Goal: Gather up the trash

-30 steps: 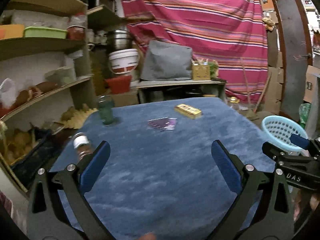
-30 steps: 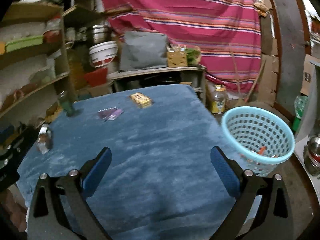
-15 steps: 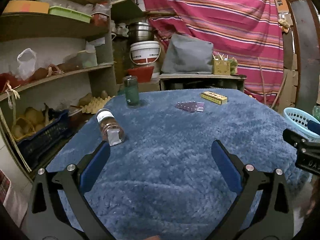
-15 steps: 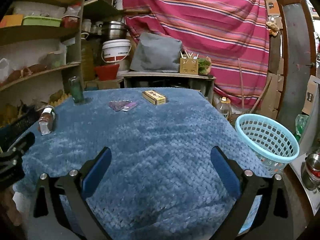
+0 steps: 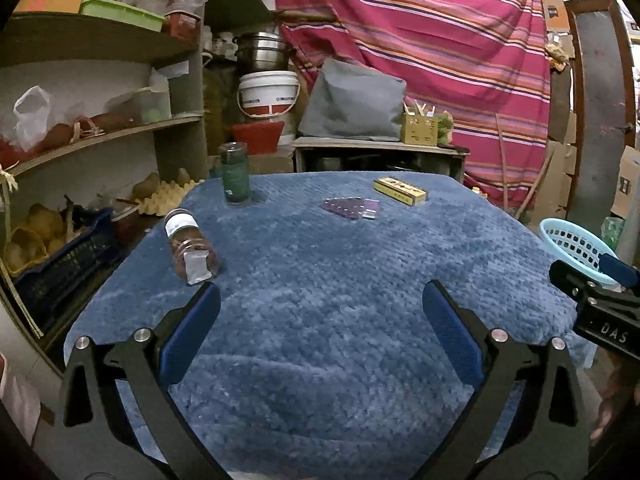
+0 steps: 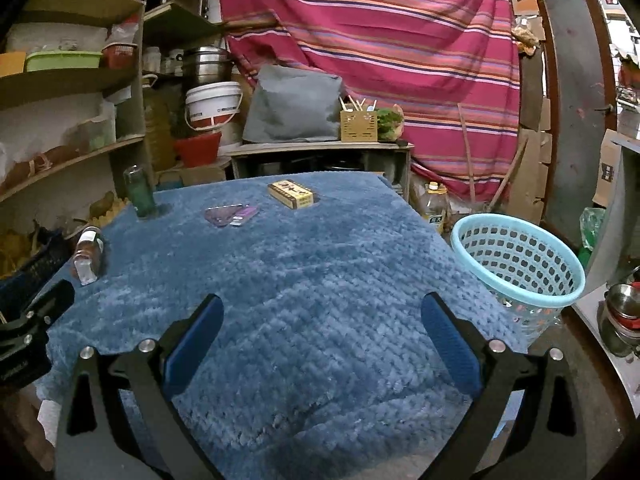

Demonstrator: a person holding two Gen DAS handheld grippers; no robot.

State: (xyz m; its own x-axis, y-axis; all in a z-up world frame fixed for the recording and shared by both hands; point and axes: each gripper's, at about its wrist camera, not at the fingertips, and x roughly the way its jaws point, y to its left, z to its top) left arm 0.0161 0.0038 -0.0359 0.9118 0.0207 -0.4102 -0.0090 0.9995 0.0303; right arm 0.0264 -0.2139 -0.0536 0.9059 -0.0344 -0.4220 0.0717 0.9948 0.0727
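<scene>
On the blue cloth-covered table (image 5: 340,280) lie a small brown jar (image 5: 189,251) on its side at the left, a green bottle (image 5: 235,178) standing at the far left, a purple wrapper (image 5: 351,208) and a yellow box (image 5: 399,191) at the far side. They also show in the right wrist view: jar (image 6: 87,255), bottle (image 6: 139,191), wrapper (image 6: 231,215), box (image 6: 291,194). A light-blue basket (image 6: 520,264) stands right of the table. My left gripper (image 5: 320,304) is open and empty, the jar just beyond its left finger. My right gripper (image 6: 320,306) is open and empty over the table's near part.
Wooden shelves (image 5: 100,80) with boxes, bags and a dark crate stand along the left. A low bench (image 6: 320,152) with a grey cushion, a bucket and a striped curtain are behind the table. Metal pots (image 6: 620,312) sit at the right.
Both grippers have dropped lower and tilted to a flatter look across the table. The jar now sits closer to my left gripper's left finger. Nothing was picked up.
</scene>
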